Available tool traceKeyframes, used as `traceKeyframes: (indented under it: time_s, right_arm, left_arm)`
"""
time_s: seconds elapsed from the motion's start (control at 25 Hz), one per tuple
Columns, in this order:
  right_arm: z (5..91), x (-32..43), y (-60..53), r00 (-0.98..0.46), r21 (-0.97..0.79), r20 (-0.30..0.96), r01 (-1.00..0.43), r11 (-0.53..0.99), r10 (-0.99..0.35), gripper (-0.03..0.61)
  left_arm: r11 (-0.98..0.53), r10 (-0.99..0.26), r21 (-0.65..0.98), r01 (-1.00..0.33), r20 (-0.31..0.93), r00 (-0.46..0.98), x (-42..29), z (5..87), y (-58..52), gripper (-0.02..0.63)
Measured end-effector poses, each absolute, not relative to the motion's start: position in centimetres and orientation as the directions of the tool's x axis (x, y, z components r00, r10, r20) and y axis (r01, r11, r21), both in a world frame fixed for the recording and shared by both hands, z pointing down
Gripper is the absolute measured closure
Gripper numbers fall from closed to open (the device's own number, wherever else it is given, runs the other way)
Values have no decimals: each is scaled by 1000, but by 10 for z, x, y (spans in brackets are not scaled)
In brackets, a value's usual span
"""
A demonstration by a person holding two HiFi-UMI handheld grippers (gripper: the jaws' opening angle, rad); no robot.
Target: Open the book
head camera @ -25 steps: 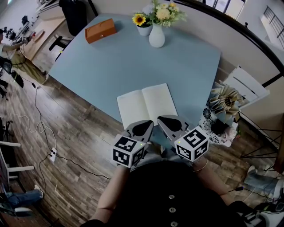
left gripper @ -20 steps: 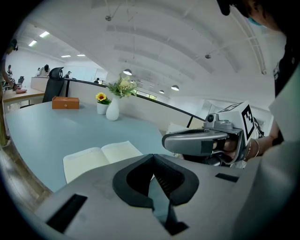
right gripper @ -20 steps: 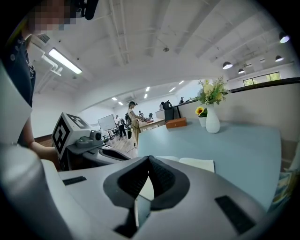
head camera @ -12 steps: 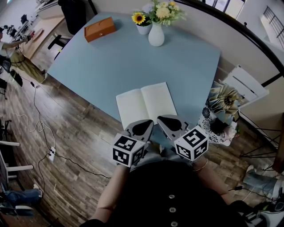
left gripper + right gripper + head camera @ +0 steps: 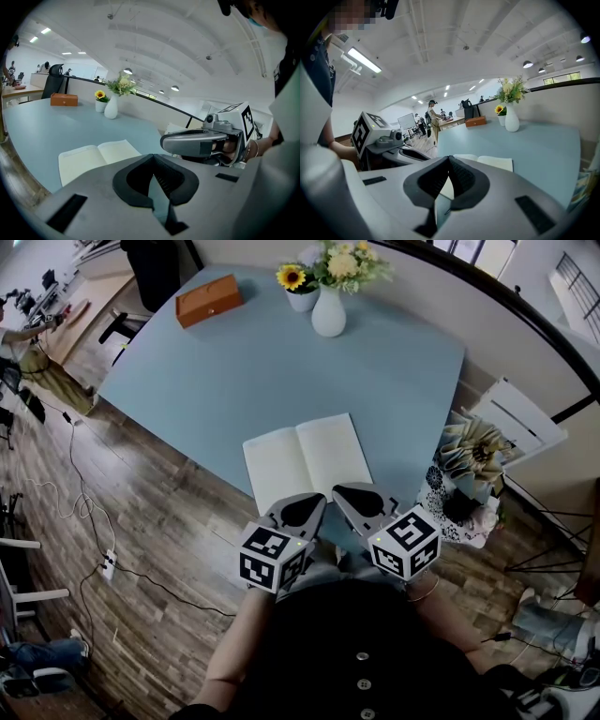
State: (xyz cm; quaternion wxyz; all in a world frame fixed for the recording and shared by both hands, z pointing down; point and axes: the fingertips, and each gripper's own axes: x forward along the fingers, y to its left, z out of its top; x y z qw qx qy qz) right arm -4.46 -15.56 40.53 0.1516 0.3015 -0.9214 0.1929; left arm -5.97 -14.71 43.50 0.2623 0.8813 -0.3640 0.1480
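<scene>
The book point(image 5: 307, 460) lies open and flat near the front edge of the blue table point(image 5: 234, 371), showing two blank cream pages. It also appears in the left gripper view, book point(image 5: 96, 157), and past the jaws in the right gripper view, book point(image 5: 487, 161). Both grippers hover side by side just short of the book's near edge, close to the person's body. My left gripper point(image 5: 307, 505) is shut with nothing in it, its own jaws point(image 5: 153, 159) meeting at the tips. My right gripper point(image 5: 349, 500) is likewise shut and empty point(image 5: 449, 161).
At the table's far side stand an orange box point(image 5: 209, 301), a white vase of flowers point(image 5: 329, 313) and a small sunflower pot point(image 5: 298, 292). A paper-flower ornament point(image 5: 478, 460) sits off the table's right edge. Cables point(image 5: 89, 512) run across the wooden floor on the left.
</scene>
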Motion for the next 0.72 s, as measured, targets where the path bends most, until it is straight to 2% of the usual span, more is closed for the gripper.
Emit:
traceKeyframes:
  time_s: [0.72]
  right_arm:
    - [409,-37,-162,-768,-266,401,-620,738,-500,572]
  left_arm:
    - [-592,-562,381,-710,437,703,-54,434,-154,601]
